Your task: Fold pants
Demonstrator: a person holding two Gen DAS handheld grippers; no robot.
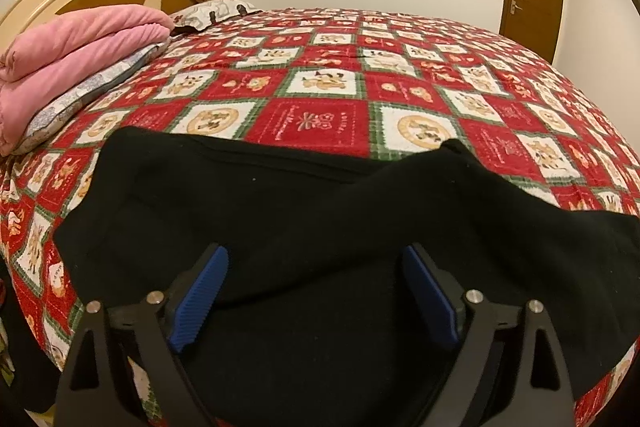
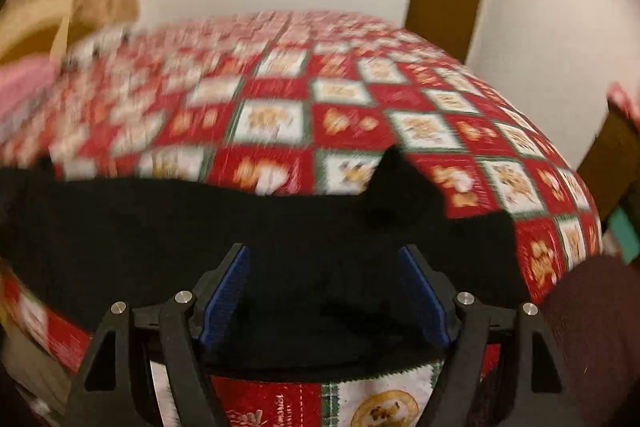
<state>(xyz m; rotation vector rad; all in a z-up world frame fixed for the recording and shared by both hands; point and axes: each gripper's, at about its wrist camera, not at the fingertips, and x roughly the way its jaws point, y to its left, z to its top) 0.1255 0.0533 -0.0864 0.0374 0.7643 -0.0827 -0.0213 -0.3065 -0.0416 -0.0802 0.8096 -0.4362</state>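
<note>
We see the black pants (image 1: 256,211) lying crosswise along the bed's (image 1: 328,75) near edge — directly under both claws, left claw (image 1: 316,291) and right claw (image 2: 324,291), each spread apart, gripping nothing.

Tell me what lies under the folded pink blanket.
The pink blanket rests on a grey-patterned pillow, itself on the red checked bedspread. Anything further beneath is covered.
</note>
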